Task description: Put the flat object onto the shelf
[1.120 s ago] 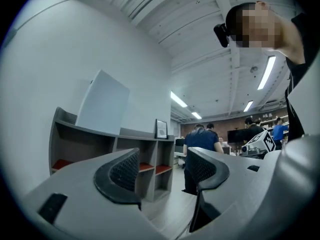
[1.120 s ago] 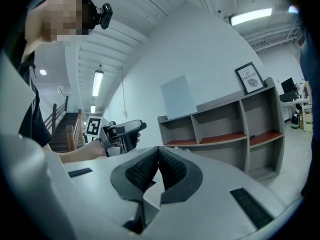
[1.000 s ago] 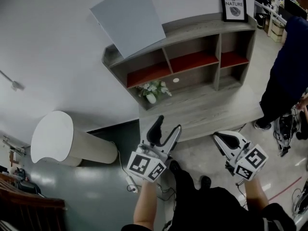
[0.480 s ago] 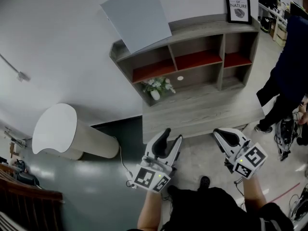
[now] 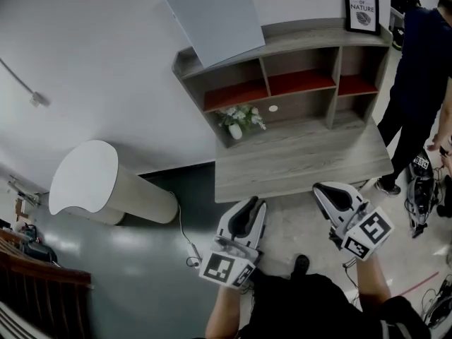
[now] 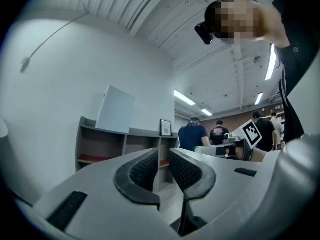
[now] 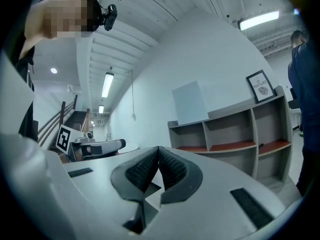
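A: left gripper state?
B: held low in front of the body, jaws pointing forward and closing, narrow gap left, nothing between them
A: right gripper?
B: beside the left but well apart from it, pads meeting at the tips, empty
A: arms?
B: left forearm and right forearm bare, both reaching forward
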`<state>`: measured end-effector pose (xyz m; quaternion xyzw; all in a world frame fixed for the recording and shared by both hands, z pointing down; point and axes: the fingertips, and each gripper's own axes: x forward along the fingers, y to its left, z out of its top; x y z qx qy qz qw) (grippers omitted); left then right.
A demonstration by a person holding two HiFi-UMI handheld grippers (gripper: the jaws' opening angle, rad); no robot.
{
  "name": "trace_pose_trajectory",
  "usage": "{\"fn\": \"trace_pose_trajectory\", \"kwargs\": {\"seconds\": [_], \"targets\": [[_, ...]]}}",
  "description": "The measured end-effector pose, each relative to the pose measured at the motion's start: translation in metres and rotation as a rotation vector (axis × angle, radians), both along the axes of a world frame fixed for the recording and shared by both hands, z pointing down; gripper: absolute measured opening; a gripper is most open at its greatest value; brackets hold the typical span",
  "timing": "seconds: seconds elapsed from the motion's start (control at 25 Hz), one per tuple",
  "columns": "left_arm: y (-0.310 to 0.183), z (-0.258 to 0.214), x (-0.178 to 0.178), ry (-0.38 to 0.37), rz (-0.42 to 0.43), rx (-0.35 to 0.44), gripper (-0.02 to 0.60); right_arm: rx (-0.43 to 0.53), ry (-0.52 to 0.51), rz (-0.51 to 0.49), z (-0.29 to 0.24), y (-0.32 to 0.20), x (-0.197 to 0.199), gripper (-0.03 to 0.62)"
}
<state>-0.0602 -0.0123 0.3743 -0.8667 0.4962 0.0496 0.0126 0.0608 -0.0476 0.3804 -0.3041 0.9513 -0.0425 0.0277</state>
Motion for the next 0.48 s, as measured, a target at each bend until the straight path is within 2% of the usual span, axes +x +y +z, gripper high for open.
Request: {"fn": "trace_pose_trajectory", "kwargs": {"seconds": [0.16,0.48], "targets": [[0.004,0.002,0.001,-0.030,-0.009,0.000,0.060,0.025,0.010,-0.007,-0.006,0.004,-0.006,0.011],[0.012,0.006,0.010,-0.029,0.008,-0.009,0.020,0.022,-0.017,0.003,-0.007,0.011,0.000,0.011]]}}
